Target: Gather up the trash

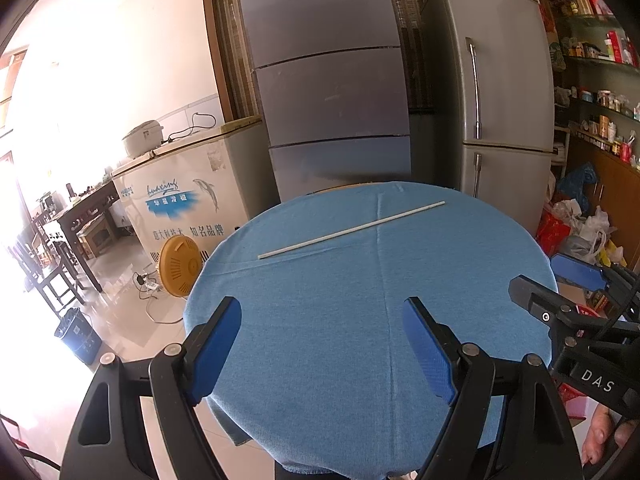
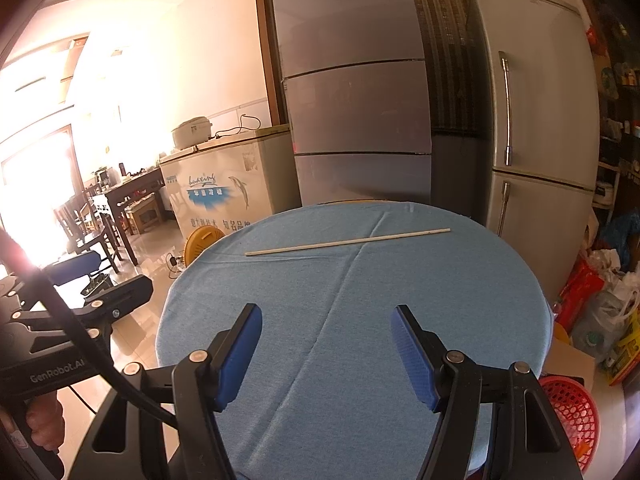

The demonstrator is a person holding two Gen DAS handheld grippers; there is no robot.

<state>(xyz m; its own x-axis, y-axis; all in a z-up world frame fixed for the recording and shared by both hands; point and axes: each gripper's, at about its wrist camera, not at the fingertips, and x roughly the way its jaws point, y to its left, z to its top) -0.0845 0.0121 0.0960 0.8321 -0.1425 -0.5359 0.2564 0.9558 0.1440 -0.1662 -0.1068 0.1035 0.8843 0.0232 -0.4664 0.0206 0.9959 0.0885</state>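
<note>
white stick [image 1: 351,230] on blue tablecloth [image 1: 320,320] — left gripper [image 1: 322,344] agape

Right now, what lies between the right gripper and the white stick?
Only bare blue tablecloth, between right gripper and white stick; the right wrist view shows it.

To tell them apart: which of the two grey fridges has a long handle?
The right fridge; its door has a long handle, while the left fridge shows none.

Two tall grey refrigerators [image 1: 332,92] [image 1: 500,80] stand against the far wall; a white chest freezer [image 1: 192,196] sits beside them; dark wooden tables and chairs [image 2: 116,204] line the glossy tiled floor [image 1: 120,312]; harsh daylight floods in from the left.
</note>
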